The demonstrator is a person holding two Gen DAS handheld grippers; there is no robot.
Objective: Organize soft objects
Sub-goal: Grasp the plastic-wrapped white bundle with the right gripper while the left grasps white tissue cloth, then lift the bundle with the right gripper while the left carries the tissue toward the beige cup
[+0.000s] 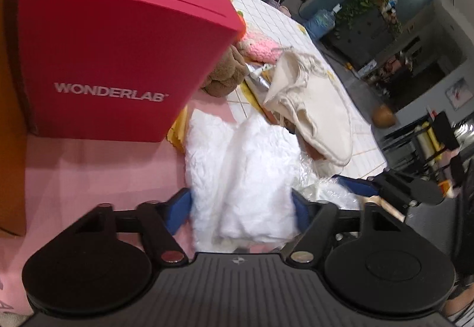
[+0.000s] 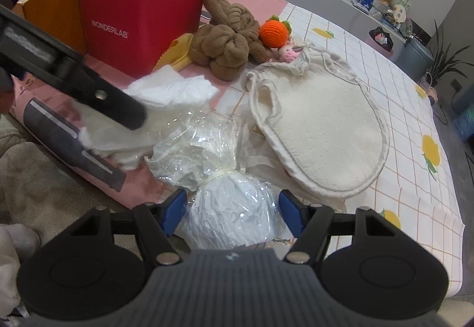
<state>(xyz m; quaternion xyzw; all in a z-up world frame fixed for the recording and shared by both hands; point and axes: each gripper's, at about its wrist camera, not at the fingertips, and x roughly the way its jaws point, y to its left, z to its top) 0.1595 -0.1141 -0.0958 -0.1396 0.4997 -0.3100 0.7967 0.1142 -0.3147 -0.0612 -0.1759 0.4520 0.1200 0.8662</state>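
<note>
Left tool (image 1: 241,205) clamped on white padding (image 1: 243,167), right tool (image 2: 231,208) clamped on cellophane bundle (image 2: 228,208)

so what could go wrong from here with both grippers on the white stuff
The left hand-held gripper straddles loose white paper, which may tear or slip if pulled. The right hand-held gripper flanks a cellophane-wrapped bundle; the slick film could slide out or crush. Both sit close together, so the grippers may collide.

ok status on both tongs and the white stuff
Left tongs around white tissue wad, right tongs around cellophane-wrapped bundle. Grip unclear on both. Red box close by left.
</note>
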